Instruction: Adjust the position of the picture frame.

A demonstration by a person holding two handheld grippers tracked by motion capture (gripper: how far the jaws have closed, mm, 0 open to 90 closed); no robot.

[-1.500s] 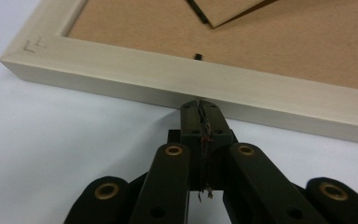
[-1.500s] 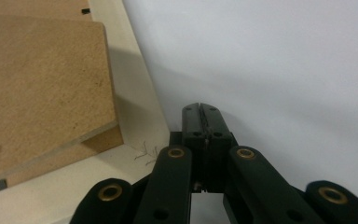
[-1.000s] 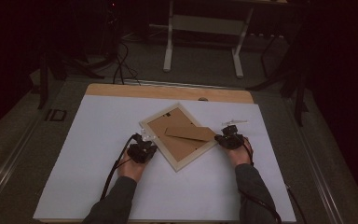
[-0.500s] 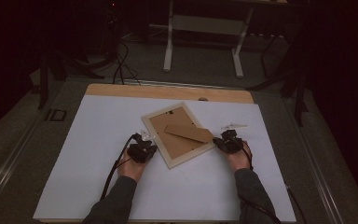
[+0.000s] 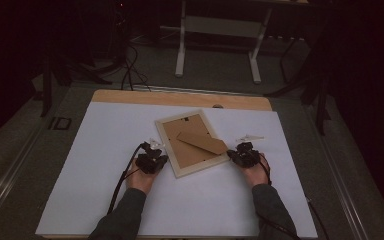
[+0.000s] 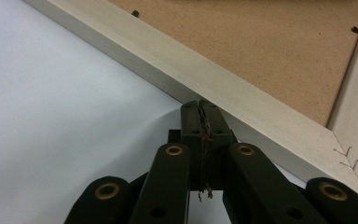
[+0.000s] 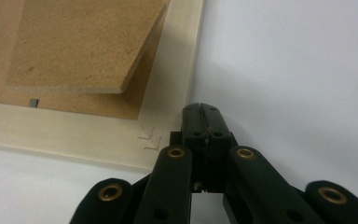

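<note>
Picture frame (image 5: 192,143) lies face down on the white sheet (image 5: 105,140) that covers my bench (image 5: 130,96), a little beyond the middle, turned askew so its corners point roughly at twelve, three, six and nine o'clock. Its brown backing board (image 6: 261,42) faces up, and the fold-out stand (image 5: 202,143) sits on it, lifted slightly at its free edge, as the right gripper view shows.

My left hand-held gripper (image 5: 151,161) rests at the frame's eight o'clock side. Its jaws are pressed fully together with nothing between them, and their tip (image 6: 201,106) touches the pale wooden rail's outer edge near a stapled corner joint.

My right hand-held gripper (image 5: 244,155) is at the frame's four o'clock side, by the corner nearest it. Its jaws are likewise closed tight and empty, their tip (image 7: 201,108) just beside the frame's outer edge at the stapled corner; whether it truly touches, I cannot tell.
</note>
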